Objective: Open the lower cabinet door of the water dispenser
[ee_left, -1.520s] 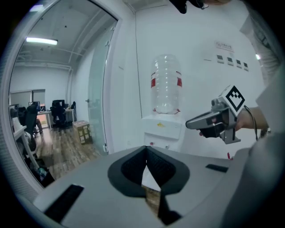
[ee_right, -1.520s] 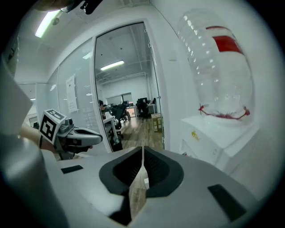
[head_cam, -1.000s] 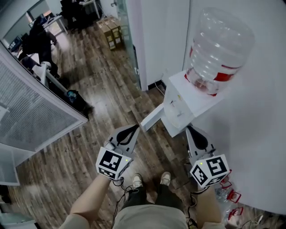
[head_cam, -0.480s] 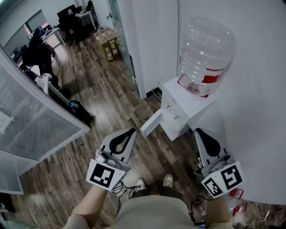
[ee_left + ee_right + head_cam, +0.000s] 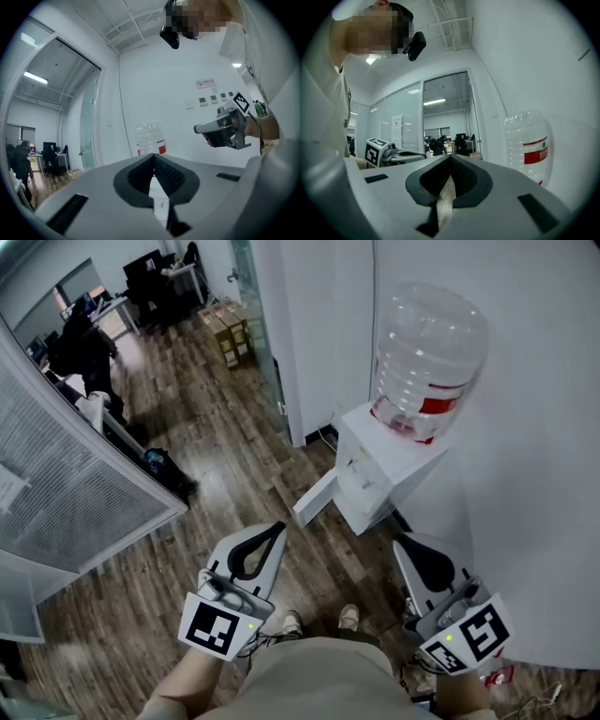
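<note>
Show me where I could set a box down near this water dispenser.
Widest bare patch: wood floor between the mesh screen and the open door of the dispenser. Crowded: where it meets the white wall, and around the person's shoes.

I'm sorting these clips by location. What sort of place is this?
Most likely an office. A water dispenser topped with a large bottle stands against a white wall. Desks with monitors fill the far end, and a person is there.

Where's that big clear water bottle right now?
The water bottle sits upper right in the head view, upturned on the white water dispenser against the wall, ahead of the right hand-held gripper.
</note>
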